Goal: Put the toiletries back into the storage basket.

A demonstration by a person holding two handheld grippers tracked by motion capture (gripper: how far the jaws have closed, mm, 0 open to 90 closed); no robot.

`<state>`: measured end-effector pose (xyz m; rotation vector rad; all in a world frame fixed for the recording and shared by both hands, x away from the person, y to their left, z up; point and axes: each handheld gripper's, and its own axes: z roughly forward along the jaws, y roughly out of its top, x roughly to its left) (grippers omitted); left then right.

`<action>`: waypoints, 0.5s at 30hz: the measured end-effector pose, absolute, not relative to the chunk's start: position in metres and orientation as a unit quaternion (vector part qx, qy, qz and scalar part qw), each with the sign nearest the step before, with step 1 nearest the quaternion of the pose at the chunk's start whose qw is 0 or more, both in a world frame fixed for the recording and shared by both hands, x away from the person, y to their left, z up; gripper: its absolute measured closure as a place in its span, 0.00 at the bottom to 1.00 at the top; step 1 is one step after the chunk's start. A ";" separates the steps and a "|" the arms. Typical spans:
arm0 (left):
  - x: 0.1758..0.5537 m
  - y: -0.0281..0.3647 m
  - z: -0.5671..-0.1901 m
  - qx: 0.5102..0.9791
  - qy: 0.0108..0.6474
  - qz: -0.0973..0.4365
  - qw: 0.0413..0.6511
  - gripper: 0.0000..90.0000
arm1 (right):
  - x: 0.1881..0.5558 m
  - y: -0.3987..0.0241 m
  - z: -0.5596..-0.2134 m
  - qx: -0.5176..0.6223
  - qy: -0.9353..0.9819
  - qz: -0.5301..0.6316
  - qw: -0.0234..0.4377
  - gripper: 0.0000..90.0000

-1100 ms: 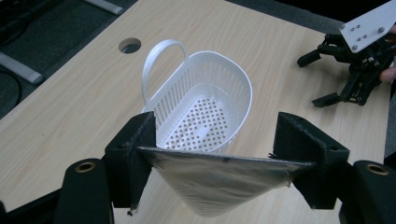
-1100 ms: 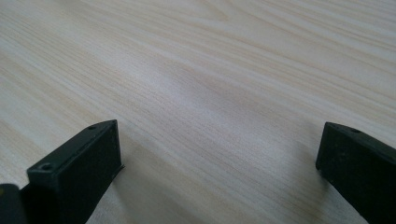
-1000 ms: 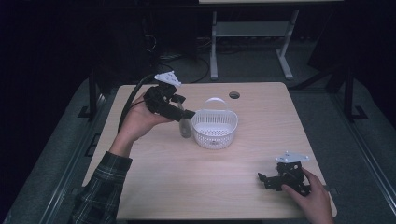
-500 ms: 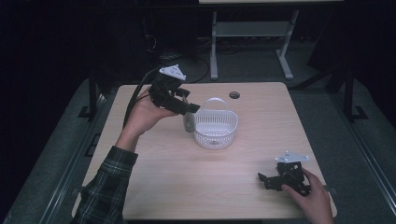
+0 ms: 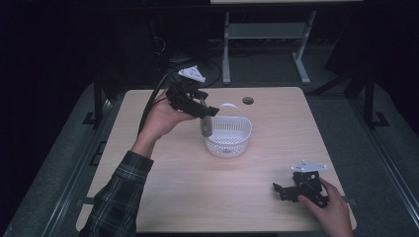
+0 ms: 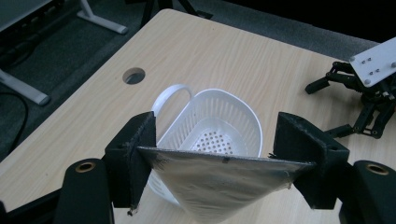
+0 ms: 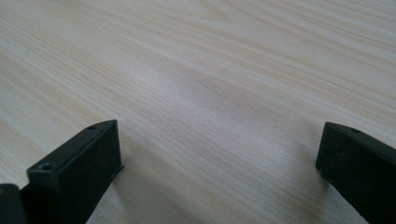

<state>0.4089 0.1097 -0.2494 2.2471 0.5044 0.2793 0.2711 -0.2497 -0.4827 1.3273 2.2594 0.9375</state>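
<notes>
Above the near rim of the white basket (image 5: 228, 134): silver pouch (image 6: 219, 182) pinched by its top edge in the left tool (image 6: 219, 158), lifted off the table (image 5: 197, 197). Left to do: lowering and release inside. Right tool (image 7: 219, 158) spread, idle on the table.
</notes>
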 end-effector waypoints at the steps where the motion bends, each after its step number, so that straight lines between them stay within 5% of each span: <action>1: 0.409 0.108 -0.250 0.888 0.198 0.110 0.401 0.33 | 0.271 -0.250 -0.483 0.469 0.799 0.331 0.178 0.00; 15: 0.416 0.093 -0.260 0.889 0.200 0.115 0.396 0.33 | 0.271 -0.250 -0.483 0.470 0.799 0.332 0.178 0.00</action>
